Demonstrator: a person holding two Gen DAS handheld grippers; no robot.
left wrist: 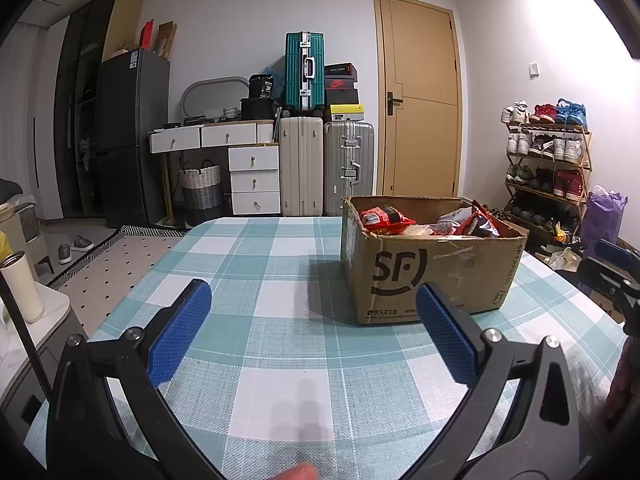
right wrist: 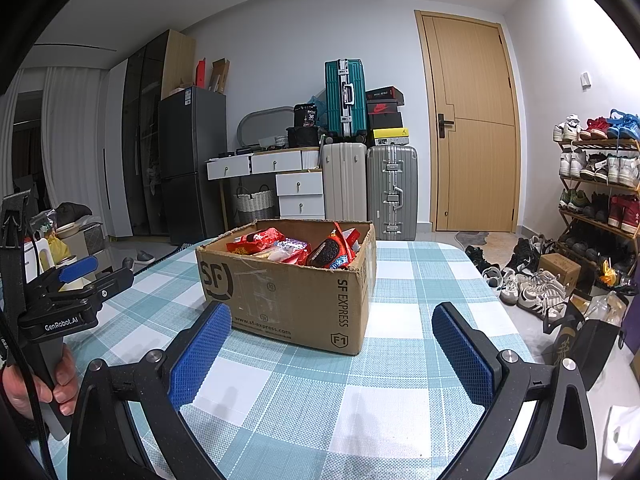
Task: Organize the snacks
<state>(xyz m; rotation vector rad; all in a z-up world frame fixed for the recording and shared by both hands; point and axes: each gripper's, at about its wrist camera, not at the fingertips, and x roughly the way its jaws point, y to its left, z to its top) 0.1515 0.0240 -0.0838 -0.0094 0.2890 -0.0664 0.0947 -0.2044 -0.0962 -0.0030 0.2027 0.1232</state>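
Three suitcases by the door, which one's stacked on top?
The teal suitcase. It stands upright on the cream suitcase; the cream and silver ones stand on the floor.

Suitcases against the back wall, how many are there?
3. A cream suitcase stands on the floor beside a grey suitcase, and a teal suitcase stands upright on top of them. Others may be hidden behind the stack.

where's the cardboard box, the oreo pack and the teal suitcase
cardboard box [right wrist: 280,292]: right wrist view, front wall.
oreo pack [right wrist: 329,254]: right wrist view, cookie picture on the wrapper.
teal suitcase [left wrist: 295,70]: left wrist view, left half of the shell.
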